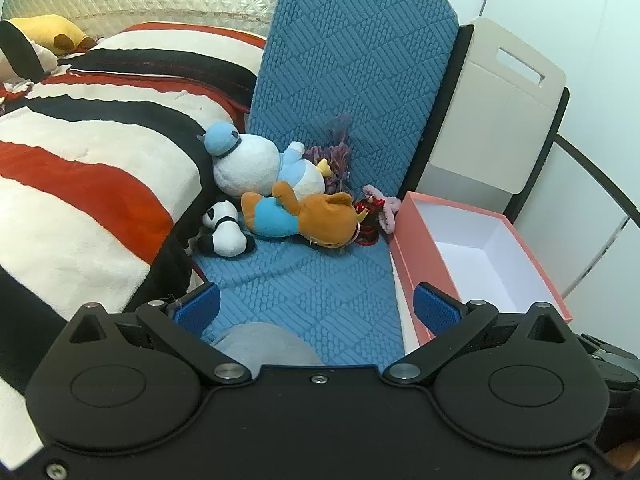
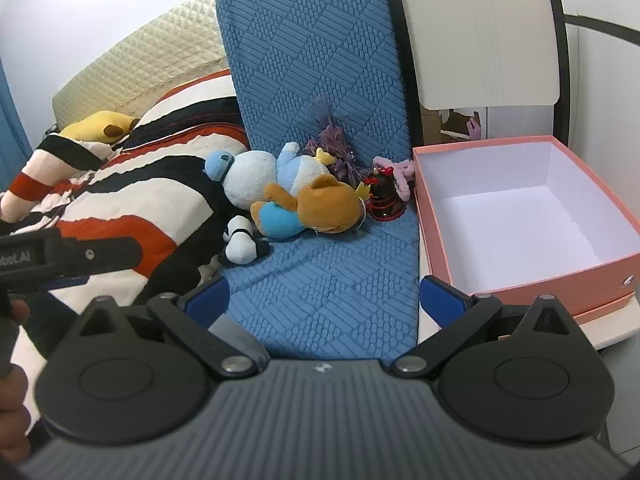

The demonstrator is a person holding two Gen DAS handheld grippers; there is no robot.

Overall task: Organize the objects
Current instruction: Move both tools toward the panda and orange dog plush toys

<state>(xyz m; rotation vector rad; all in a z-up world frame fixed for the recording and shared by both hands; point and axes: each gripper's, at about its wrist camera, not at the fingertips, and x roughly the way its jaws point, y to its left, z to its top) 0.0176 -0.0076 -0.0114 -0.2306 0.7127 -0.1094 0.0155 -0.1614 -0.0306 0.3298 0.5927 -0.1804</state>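
Observation:
Several toys lie on a blue textured mat [image 1: 312, 288]: a white-and-blue duck plush [image 1: 256, 164], a brown bear plush [image 1: 308, 216], a small panda plush [image 1: 224, 228], a red-black figurine [image 1: 368, 220], a pink soft toy [image 1: 380, 204] and a purple bouquet [image 1: 336, 152]. An empty pink box [image 1: 424, 264] with a white inside stands right of them. The same shows in the right wrist view: duck [image 2: 256, 176], bear [image 2: 316, 208], panda [image 2: 242, 244], figurine [image 2: 384, 196], box [image 2: 560, 276]. My left gripper [image 1: 316, 308] and right gripper [image 2: 324, 300] are open, empty, well short of the toys.
A striped red, black and cream blanket [image 1: 92, 168] covers the bed on the left, with a yellow plush [image 1: 48, 34] at its head. The mat's upright part [image 1: 352, 64] leans behind the toys. A beige cabinet [image 1: 496, 108] stands behind the box. The left gripper's body [image 2: 60, 256] shows at the right wrist view's left edge.

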